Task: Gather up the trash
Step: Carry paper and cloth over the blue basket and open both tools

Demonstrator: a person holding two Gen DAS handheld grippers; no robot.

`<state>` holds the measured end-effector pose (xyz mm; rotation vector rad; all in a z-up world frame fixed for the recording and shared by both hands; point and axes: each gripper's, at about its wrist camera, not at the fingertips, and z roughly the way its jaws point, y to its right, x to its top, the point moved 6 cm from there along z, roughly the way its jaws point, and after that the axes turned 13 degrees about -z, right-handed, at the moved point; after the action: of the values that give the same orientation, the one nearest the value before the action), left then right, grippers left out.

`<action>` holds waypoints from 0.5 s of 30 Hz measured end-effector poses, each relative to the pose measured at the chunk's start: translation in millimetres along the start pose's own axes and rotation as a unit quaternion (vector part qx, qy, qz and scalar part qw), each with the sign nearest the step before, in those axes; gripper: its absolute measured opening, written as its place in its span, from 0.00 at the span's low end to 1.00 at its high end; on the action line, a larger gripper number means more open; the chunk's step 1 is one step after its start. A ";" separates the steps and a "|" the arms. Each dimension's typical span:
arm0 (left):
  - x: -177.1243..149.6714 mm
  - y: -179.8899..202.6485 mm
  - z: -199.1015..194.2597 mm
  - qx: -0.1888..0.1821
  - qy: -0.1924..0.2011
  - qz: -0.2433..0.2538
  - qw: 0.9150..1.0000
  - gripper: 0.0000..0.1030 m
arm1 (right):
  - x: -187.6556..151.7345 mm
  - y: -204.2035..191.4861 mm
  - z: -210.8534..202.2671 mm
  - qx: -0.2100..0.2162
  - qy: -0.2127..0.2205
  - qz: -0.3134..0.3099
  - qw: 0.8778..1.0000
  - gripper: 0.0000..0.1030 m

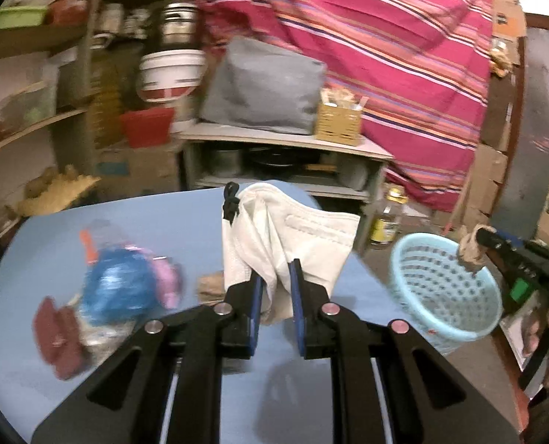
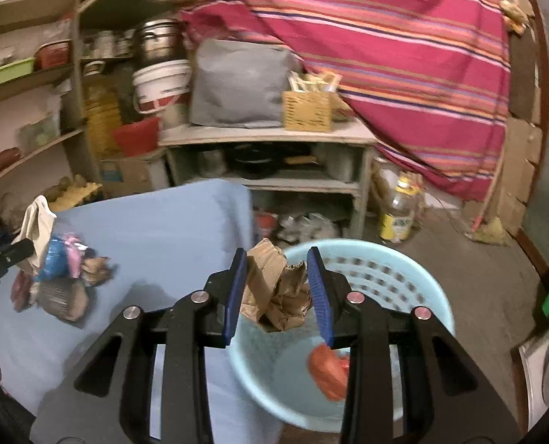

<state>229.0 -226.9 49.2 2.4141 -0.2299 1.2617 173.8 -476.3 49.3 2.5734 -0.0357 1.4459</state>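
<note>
Black tongs fill the foreground on both sides. Left gripper [image 1: 277,281] is clamped on a white face mask [image 1: 293,236], lifted above the blue table [image 1: 304,399]. Right gripper [image 2: 276,288] pinches a crumpled brown paper wad [image 2: 278,292] over the rim of the light blue basket [image 2: 415,288], which stands on the floor just beside the table. Something red [image 2: 328,372], blurred, perhaps a wrapper, lies inside it. More trash [image 1: 119,288] sits heaped on the table's left part.

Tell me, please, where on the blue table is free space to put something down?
Free: the far table part, beyond the trash pile, and the strip between pile and basket. Crowded: the left side, around the pile.
</note>
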 end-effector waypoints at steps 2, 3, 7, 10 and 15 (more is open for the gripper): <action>-4.7 22.7 10.0 -0.011 -0.007 0.007 1.000 0.15 | -12.8 16.8 3.5 -0.008 -0.011 0.007 1.000 0.33; -8.9 37.2 17.2 -0.017 -0.012 0.013 1.000 0.15 | -19.9 24.2 6.1 -0.011 -0.017 0.009 1.000 0.33; -20.8 72.0 38.1 -0.029 -0.027 0.026 0.999 0.15 | -38.2 38.3 22.1 -0.010 -0.042 0.006 0.999 0.34; -28.1 93.0 50.3 -0.035 -0.038 0.036 0.998 0.15 | -40.2 42.7 32.7 -0.001 -0.048 0.010 0.999 0.44; -36.0 120.0 61.3 -0.049 -0.046 0.048 0.997 0.15 | -40.3 62.4 27.5 -0.008 -0.043 0.037 0.998 0.59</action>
<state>215.1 -362.9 21.7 2.4038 -0.4290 1.1528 168.7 -545.3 10.7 2.6464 -0.1550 1.3523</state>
